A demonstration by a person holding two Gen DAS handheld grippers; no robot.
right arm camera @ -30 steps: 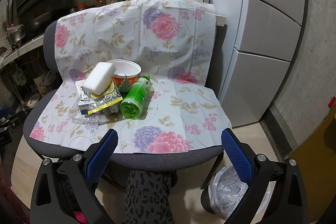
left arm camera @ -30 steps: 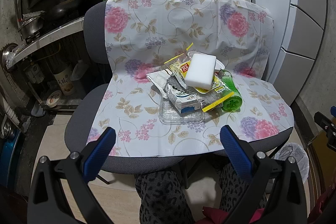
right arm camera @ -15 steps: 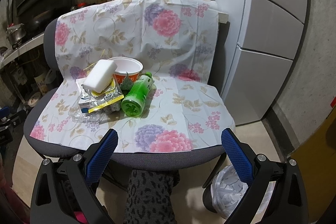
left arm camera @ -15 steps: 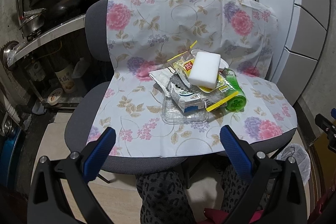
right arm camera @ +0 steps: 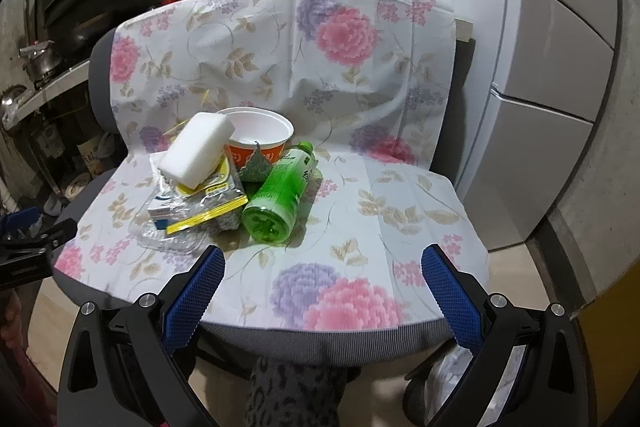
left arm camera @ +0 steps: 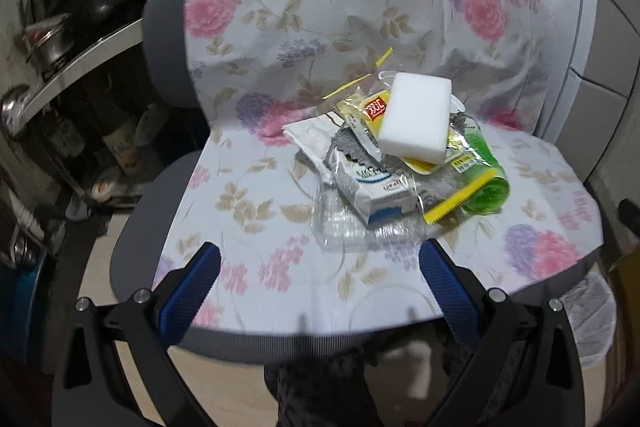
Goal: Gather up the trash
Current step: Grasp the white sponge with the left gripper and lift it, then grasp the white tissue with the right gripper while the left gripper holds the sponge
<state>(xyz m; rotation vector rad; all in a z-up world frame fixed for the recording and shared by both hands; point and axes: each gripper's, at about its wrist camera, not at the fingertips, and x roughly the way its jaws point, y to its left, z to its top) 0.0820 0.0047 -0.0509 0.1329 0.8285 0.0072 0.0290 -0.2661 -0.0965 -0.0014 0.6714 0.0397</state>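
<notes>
Two grippers are in our hands, the left gripper (left arm camera: 320,267) and the right gripper (right arm camera: 322,269), both with jaws spread wide and empty, over the front edge of the chair (right arm camera: 320,343). On its floral cloth (right arm camera: 400,203) sits the trash pile, left of the seat's middle. Our green bottle (right arm camera: 278,199) lies on its side, base toward us, cap toward the chair back, beside the paper bowl (right arm camera: 260,135). A white sponge (left arm camera: 416,119) tops the wrappers (left arm camera: 372,183).
</notes>
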